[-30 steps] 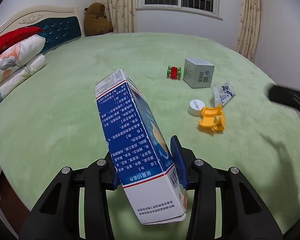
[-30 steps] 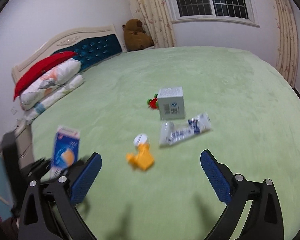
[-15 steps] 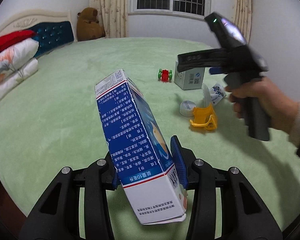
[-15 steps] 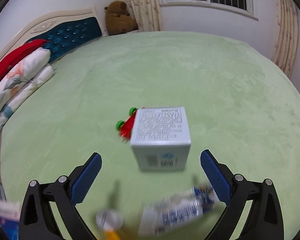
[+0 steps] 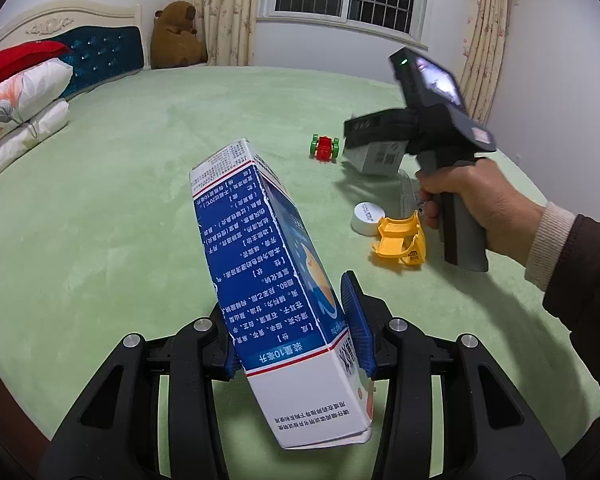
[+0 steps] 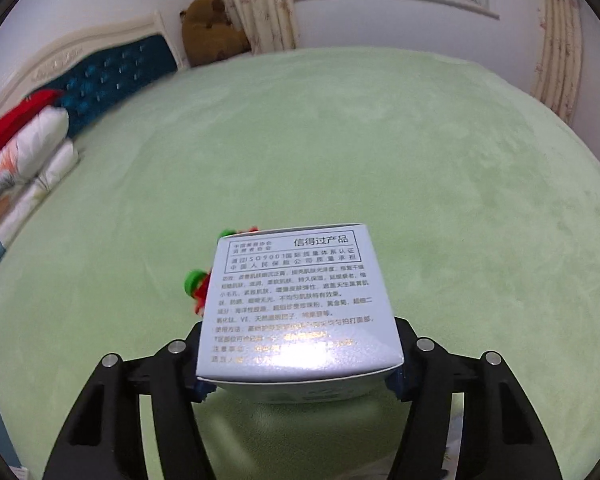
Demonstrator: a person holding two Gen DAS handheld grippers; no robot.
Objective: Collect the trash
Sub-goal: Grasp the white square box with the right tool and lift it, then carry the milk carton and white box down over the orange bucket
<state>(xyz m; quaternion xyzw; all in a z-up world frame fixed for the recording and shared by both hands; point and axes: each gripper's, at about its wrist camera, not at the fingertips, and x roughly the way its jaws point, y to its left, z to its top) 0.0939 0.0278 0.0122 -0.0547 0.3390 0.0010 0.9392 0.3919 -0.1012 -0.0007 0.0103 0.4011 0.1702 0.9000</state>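
Note:
My left gripper (image 5: pixel 296 332) is shut on a blue and white carton (image 5: pixel 276 288) and holds it tilted above the green bedspread (image 5: pixel 100 220). My right gripper (image 6: pixel 300 384) has its pads against both sides of a pale grey printed box (image 6: pixel 296 300), which looks tilted, its far edge raised. In the left wrist view the right gripper (image 5: pixel 360 136) covers the top of that box (image 5: pixel 380 158). A white cap (image 5: pixel 367 219), a yellow plastic piece (image 5: pixel 400 242) and a crumpled wrapper (image 5: pixel 408 196) lie near the hand.
A red toy car with green wheels (image 5: pixel 324 148) sits just left of the box, also showing beside it in the right wrist view (image 6: pixel 198 286). Pillows (image 5: pixel 16 112), a blue headboard (image 5: pixel 100 56) and a brown teddy bear (image 5: pixel 176 36) are at the far left.
The right gripper moved forward over the bed to the grey box and closed on its sides. The left gripper kept hold of the carton and turned slightly.

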